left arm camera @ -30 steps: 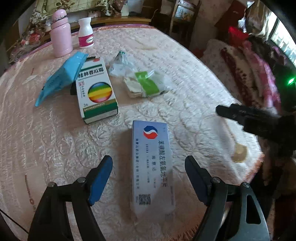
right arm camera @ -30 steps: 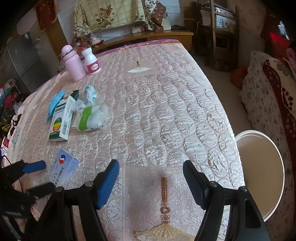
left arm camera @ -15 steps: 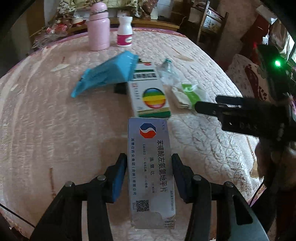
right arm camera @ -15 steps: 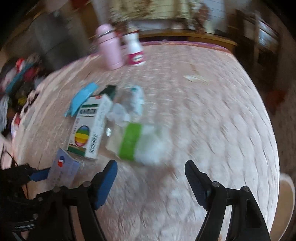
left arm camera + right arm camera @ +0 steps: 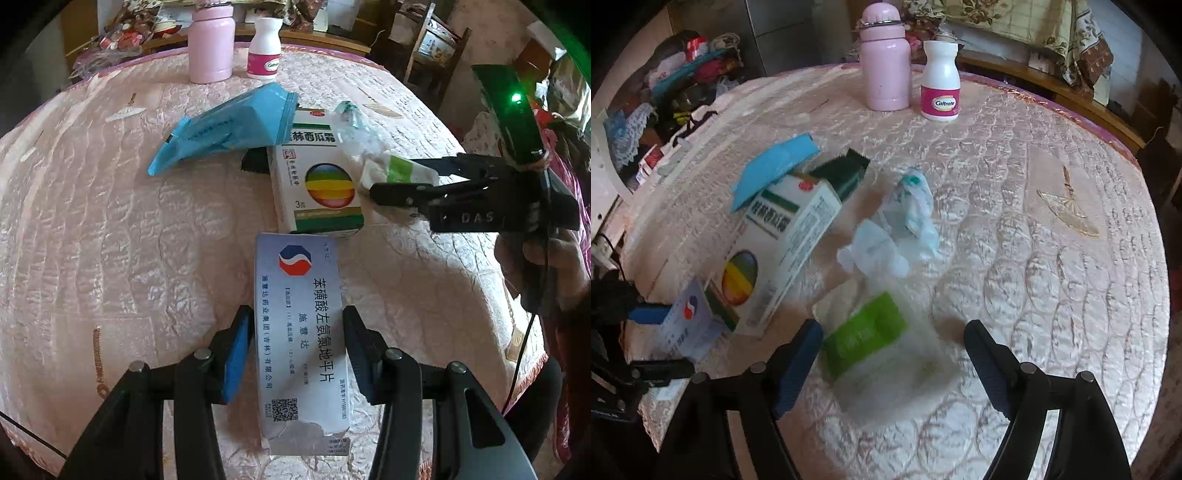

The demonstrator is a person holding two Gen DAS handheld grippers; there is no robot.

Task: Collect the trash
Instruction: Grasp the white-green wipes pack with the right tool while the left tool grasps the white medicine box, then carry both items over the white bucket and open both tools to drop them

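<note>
My left gripper (image 5: 295,354) is shut on a pale blue-white medicine box (image 5: 301,332) and holds it above the pink quilted table (image 5: 110,258); the box also shows at the left of the right wrist view (image 5: 689,325). My right gripper (image 5: 894,354) is open, its fingers on either side of a clear plastic packet with a green label (image 5: 871,336) that lies on the table. The right gripper also shows in the left wrist view (image 5: 402,181). A white box with a rainbow circle (image 5: 317,181), a blue pouch (image 5: 229,129) and crumpled clear plastic (image 5: 901,225) lie close by.
A pink flask (image 5: 884,59) and a white Caltrate bottle (image 5: 940,81) stand at the table's far side. A dark green wrapper (image 5: 844,173) lies behind the rainbow box. Chairs and cluttered shelves surround the table.
My left gripper closed on the medicine box and lifted it. My right gripper swung left across the table and came down around the green-label packet.
</note>
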